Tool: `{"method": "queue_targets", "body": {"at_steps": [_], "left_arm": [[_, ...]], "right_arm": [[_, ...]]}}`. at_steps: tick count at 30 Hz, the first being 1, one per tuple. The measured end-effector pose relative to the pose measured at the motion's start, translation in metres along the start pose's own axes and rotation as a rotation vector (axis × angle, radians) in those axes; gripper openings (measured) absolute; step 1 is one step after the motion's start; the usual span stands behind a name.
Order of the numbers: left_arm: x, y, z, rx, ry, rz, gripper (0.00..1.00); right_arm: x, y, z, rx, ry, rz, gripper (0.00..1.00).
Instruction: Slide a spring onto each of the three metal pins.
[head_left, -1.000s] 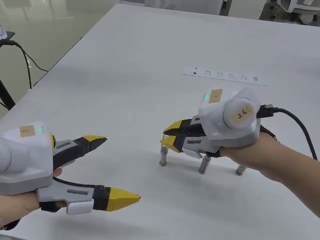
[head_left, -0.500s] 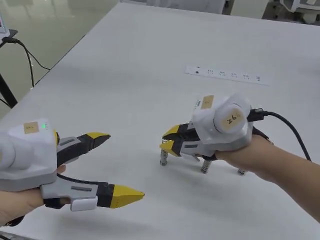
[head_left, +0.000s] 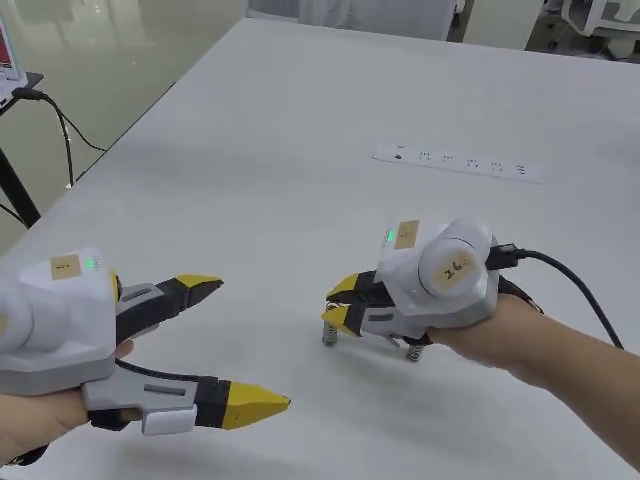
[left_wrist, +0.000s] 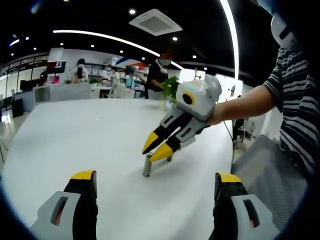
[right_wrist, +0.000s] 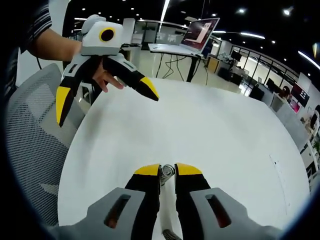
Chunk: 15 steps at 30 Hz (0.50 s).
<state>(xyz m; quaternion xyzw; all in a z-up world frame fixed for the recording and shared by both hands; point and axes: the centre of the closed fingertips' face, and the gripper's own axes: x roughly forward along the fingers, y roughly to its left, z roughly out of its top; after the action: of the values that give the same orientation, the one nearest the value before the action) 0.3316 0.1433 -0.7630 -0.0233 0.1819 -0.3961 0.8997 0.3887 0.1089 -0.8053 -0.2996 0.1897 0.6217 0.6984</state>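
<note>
Three upright pins stand on the white table. In the head view I see the leftmost spring (head_left: 329, 335) on its pin and a second spring (head_left: 414, 351) beside it; the hand hides anything further right. My right gripper (head_left: 340, 303) sits low over the leftmost spring (right_wrist: 167, 173), its yellow tips drawn in narrowly around the coil's top. In the left gripper view the same spring (left_wrist: 147, 165) stands just under those tips. My left gripper (head_left: 238, 345) hovers wide open and holds nothing, about a hand's width left of the pins.
A white power strip (head_left: 458, 162) lies on the table beyond the pins. A black cable (head_left: 575, 290) trails from the right gripper. The table's left edge (head_left: 120, 130) drops to the floor. A mesh chair (right_wrist: 35, 150) stands at the near side.
My right gripper has come down, so its tips now sit at the top of the leftmost spring. The third spring has slipped behind the hand. The left gripper stays open in place.
</note>
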Motion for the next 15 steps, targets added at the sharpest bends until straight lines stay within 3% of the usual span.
{"method": "queue_targets", "body": {"at_steps": [15], "left_arm": [[0.0014,0.0006,0.0008,0.006,0.004,-0.001,0.95]], "right_arm": [[0.0043,0.0015,-0.0071,-0.002,0.018,0.003,0.08]]}}
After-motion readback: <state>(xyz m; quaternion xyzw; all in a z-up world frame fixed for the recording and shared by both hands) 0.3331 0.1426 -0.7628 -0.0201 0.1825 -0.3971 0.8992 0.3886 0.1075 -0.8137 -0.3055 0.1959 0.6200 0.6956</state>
